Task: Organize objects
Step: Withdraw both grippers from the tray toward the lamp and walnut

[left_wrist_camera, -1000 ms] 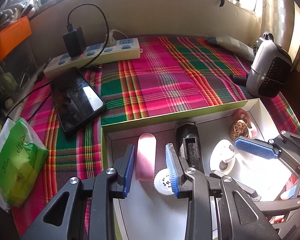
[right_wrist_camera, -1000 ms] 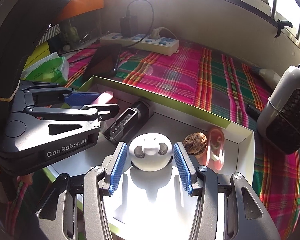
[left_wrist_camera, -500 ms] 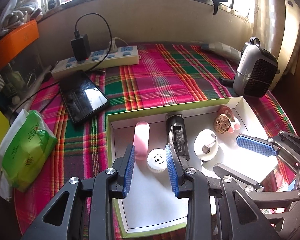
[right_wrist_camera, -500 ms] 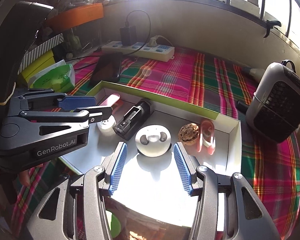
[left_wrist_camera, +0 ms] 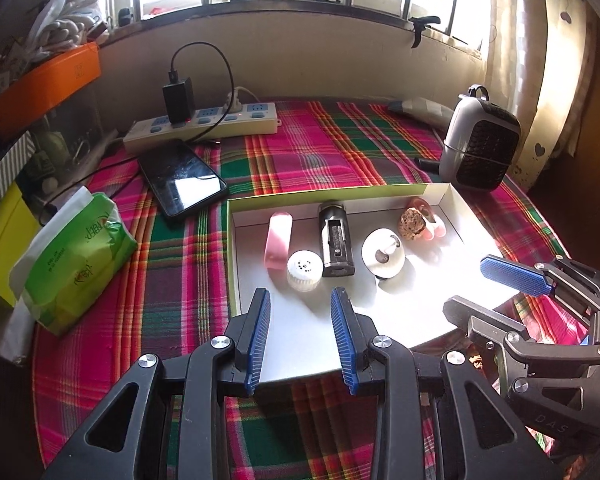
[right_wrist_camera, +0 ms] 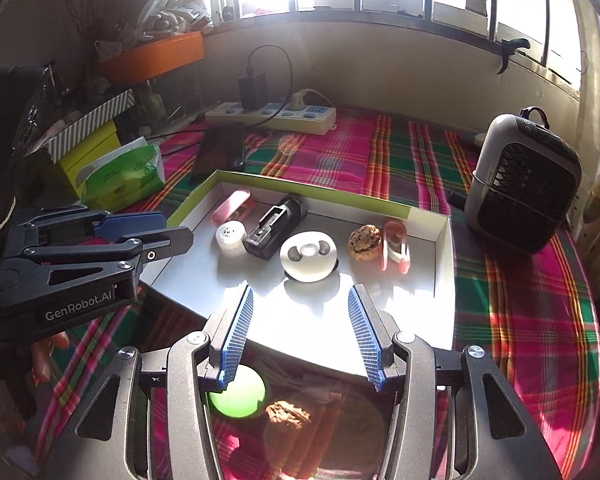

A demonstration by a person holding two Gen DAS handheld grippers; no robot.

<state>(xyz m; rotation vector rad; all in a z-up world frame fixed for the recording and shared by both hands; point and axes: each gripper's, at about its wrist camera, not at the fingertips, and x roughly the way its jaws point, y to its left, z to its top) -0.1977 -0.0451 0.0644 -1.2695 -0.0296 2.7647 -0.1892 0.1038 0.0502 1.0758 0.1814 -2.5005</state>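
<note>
A white tray with a green rim (left_wrist_camera: pixel 320 194) (right_wrist_camera: pixel 332 196) lies on the plaid cloth. In it lie a pink case (left_wrist_camera: pixel 278 240) (right_wrist_camera: pixel 232 206), a white round cap (left_wrist_camera: pixel 304 270) (right_wrist_camera: pixel 231 236), a black device (left_wrist_camera: pixel 335 240) (right_wrist_camera: pixel 278 226), a white earbud case (left_wrist_camera: pixel 384 256) (right_wrist_camera: pixel 309 256), a brown walnut (left_wrist_camera: pixel 412 220) (right_wrist_camera: pixel 365 240) and a pink clip (left_wrist_camera: pixel 430 220) (right_wrist_camera: pixel 396 246). My left gripper (left_wrist_camera: pixel 302 344) is open and empty above the tray's near edge. My right gripper (right_wrist_camera: pixel 300 340) is open and empty, back from the tray. A green ball (right_wrist_camera: pixel 238 394) and another walnut (right_wrist_camera: pixel 288 414) lie below it.
A phone (left_wrist_camera: pixel 182 180), a power strip with charger (left_wrist_camera: pixel 204 124), a green tissue pack (left_wrist_camera: pixel 76 256) and yellow box (left_wrist_camera: pixel 0 240) sit at the left. A small grey heater (left_wrist_camera: pixel 478 144) (right_wrist_camera: pixel 526 180) stands right of the tray. An orange bin (right_wrist_camera: pixel 152 58) is at the back left.
Both grippers have pulled back and up from the tray. The cap and the earbud case, earlier between the fingers, now lie free ahead of them.
</note>
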